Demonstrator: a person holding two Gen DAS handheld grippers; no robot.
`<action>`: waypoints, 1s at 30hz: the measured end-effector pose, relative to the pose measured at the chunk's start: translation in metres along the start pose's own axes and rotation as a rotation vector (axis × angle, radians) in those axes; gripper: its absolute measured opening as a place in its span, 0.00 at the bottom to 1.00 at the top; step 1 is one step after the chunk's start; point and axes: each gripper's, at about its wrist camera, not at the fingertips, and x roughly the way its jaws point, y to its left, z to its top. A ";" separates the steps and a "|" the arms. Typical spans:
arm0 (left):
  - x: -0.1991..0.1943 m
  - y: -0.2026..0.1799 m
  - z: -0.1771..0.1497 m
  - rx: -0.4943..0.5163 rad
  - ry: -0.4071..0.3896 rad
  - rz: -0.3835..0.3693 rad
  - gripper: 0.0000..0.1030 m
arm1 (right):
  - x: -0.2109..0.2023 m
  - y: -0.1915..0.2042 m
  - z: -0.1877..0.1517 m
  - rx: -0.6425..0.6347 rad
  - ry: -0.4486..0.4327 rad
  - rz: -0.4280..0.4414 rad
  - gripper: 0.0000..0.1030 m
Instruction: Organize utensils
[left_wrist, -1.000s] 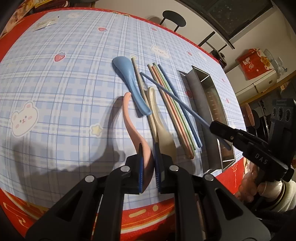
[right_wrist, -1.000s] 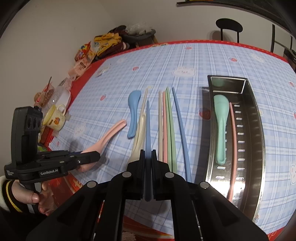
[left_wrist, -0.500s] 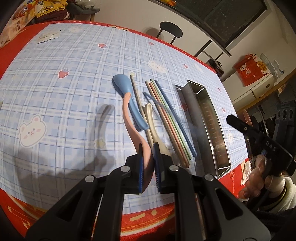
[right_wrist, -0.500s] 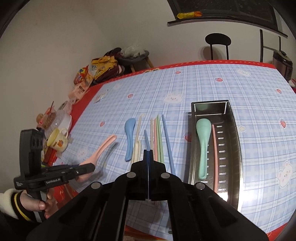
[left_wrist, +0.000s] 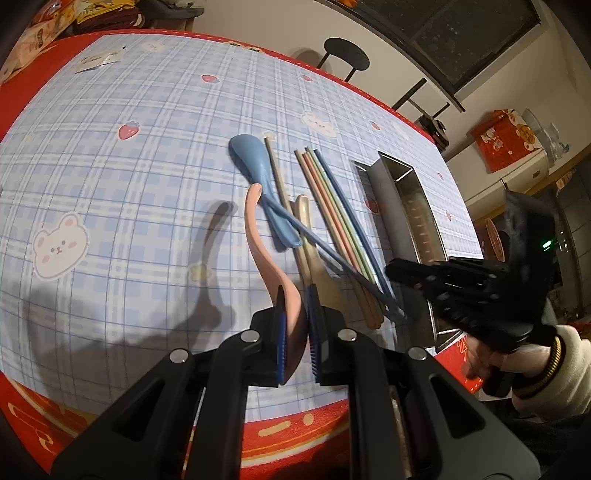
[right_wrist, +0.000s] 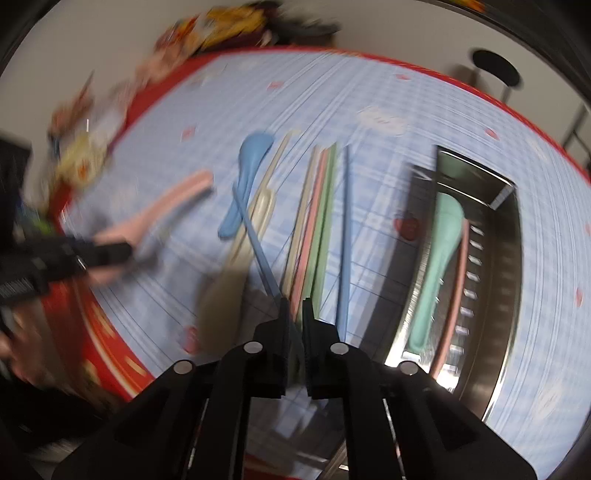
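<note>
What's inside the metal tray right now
The metal tray holds a green spoon and one pink chopstick alongside it. Its near end falls behind the right gripper, so anything there stays unseen.

We saw a blue chopstick (left_wrist: 332, 258) lying slantwise over the blue spoon (left_wrist: 262, 177); a mint spoon (right_wrist: 439, 266) lay in the steel tray (right_wrist: 506, 258).

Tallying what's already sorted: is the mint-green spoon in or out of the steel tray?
In. The mint-green spoon lies lengthwise inside the steel tray, beside a pink chopstick, in the right wrist view.
</note>
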 end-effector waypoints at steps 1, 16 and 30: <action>0.000 0.002 -0.001 -0.004 -0.001 0.000 0.14 | 0.006 0.004 0.001 -0.028 0.022 -0.004 0.14; 0.000 0.008 0.000 -0.022 0.003 -0.002 0.14 | 0.029 0.010 0.004 -0.087 0.086 -0.020 0.08; 0.011 -0.007 0.009 0.034 0.025 0.000 0.14 | -0.037 -0.013 -0.017 0.214 -0.153 0.152 0.06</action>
